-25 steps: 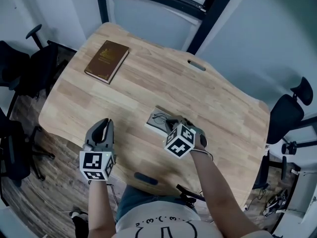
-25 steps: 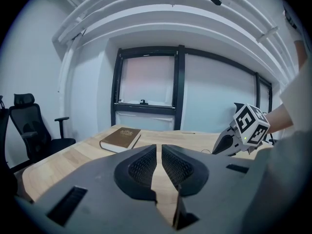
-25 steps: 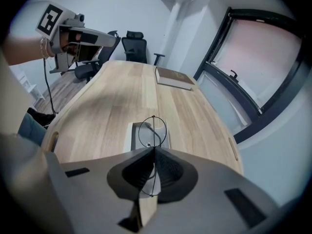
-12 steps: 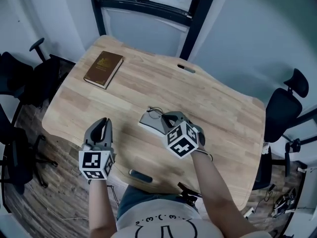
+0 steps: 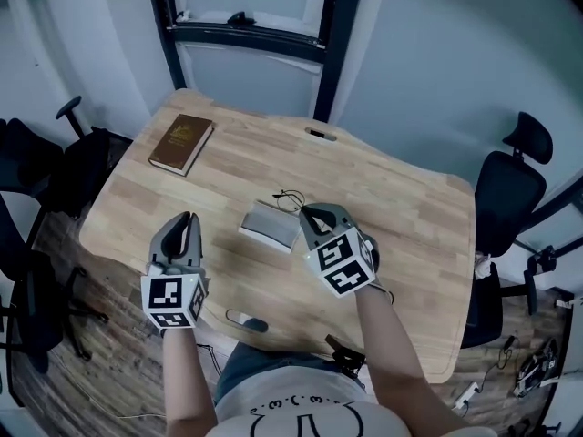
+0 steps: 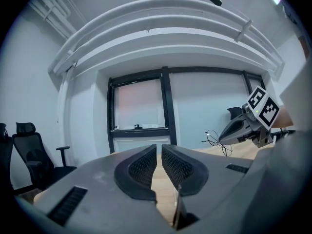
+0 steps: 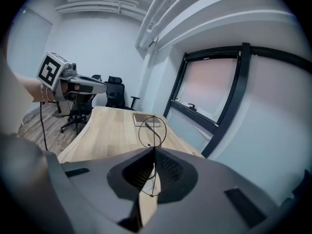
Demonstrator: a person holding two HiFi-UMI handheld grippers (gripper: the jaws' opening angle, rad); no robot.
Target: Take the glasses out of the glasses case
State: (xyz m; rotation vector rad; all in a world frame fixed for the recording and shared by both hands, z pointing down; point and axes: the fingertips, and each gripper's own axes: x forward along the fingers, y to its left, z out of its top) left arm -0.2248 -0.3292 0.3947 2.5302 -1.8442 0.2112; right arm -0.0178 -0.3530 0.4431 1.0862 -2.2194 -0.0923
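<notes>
The grey glasses case (image 5: pixel 270 226) lies on the wooden table (image 5: pixel 401 198), near the middle. Thin wire-framed glasses (image 5: pixel 289 197) hang just above and to the right of it, with my right gripper (image 5: pixel 306 211) shut on them. In the right gripper view a round lens (image 7: pixel 152 132) stands up from between the closed jaws of the right gripper (image 7: pixel 153 152). The left gripper view shows the glasses (image 6: pixel 215 139) at the tip of the right gripper (image 6: pixel 229 133). My left gripper (image 5: pixel 189 218) hovers left of the case, its jaws (image 6: pixel 159 155) together with nothing between them.
A brown book (image 5: pixel 181 143) lies at the table's far left corner and shows beyond the lens as the book (image 7: pixel 145 119). Black office chairs stand at the left (image 5: pixel 36 153) and right (image 5: pixel 510 185). A dark-framed window (image 5: pixel 246 35) runs behind the table.
My right gripper has lifted the glasses out of the case and drawn them up and to the right. The case stays on the table. The left gripper has barely moved.
</notes>
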